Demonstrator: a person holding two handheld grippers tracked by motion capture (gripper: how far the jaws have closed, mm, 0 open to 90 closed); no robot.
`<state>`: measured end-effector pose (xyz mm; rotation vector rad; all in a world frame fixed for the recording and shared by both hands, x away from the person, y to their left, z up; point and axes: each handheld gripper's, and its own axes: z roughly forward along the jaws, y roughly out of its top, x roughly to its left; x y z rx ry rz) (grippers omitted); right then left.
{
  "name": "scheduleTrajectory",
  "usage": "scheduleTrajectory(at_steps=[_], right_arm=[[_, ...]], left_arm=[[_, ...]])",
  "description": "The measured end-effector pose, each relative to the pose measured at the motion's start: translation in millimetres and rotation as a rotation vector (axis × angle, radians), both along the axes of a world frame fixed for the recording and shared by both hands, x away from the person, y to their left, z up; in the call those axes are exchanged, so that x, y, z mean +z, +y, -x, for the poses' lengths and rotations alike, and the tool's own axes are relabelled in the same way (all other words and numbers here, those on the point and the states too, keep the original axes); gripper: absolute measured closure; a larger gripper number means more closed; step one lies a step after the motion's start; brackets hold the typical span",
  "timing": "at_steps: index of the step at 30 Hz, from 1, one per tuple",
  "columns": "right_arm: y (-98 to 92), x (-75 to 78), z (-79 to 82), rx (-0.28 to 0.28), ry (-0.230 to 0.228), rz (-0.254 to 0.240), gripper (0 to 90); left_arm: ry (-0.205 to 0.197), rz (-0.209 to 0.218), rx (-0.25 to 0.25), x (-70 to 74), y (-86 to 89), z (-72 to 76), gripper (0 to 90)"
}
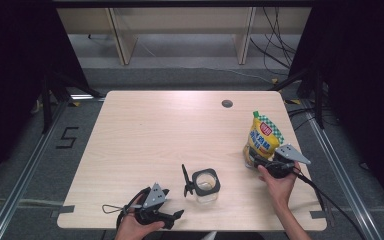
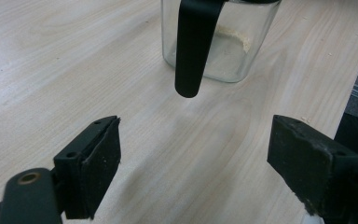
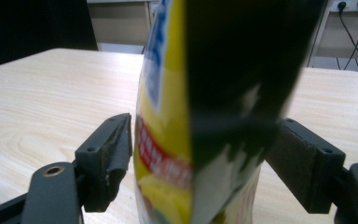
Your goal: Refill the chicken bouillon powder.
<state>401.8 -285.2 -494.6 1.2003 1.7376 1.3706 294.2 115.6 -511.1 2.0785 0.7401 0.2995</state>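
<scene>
Yellow stand-up plastic pouch with blue label and green-checked top [image 1: 263, 140] stood upright between jaws of right gripper [image 1: 260, 162]. Jaws at widest, beside its sides; grip or mere contact, cannot tell. Likely being set down.
Left gripper [image 2: 193, 154] open, nothing held, aimed at square clear glass jar with black rim [image 1: 206, 185] just ahead, hinged black lid [image 1: 186, 181] flipped open, probably awaiting filling.
Jar near empty: pale crumbs at bottom.

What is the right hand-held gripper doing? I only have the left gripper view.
Observer: The right hand-held gripper has a yellow pouch between its jaws, near the table's right edge.
Operator: Is the pouch lying down?
Observer: No, it stands upright on the table.
Operator: And the glass jar in front of me?
Observer: From above, the glass jar is open-topped, with its black lid standing beside it.
</scene>
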Motion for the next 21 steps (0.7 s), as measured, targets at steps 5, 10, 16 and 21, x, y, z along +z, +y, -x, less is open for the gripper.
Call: scheduleTrajectory(at_steps=[5, 10, 16, 21], right_arm=[[-0.4, -6.5, -1.4, -0.012, 0.003, 0.0, 25.7], [1.7, -11.7, -2.5, -0.004, 0.02, 0.0, 25.6], [3.1, -14.4, -3.7, 0.004, 0.012, 0.028, 23.5], [4.7, -16.4, -4.6, 0.002, 0.003, 0.027, 22.0]], left_arm=[[0.027, -0.029, -0.004, 1.2, 0.5, 0.1, 16.7], [0.031, -0.02, -0.008, 0.8, 0.1, 0.1, 16.7], [0.011, -0.017, -0.017, -0.7, -1.7, 0.1, 16.7], [0.003, -0.031, -0.025, -0.8, -1.1, -0.5, 16.7]])
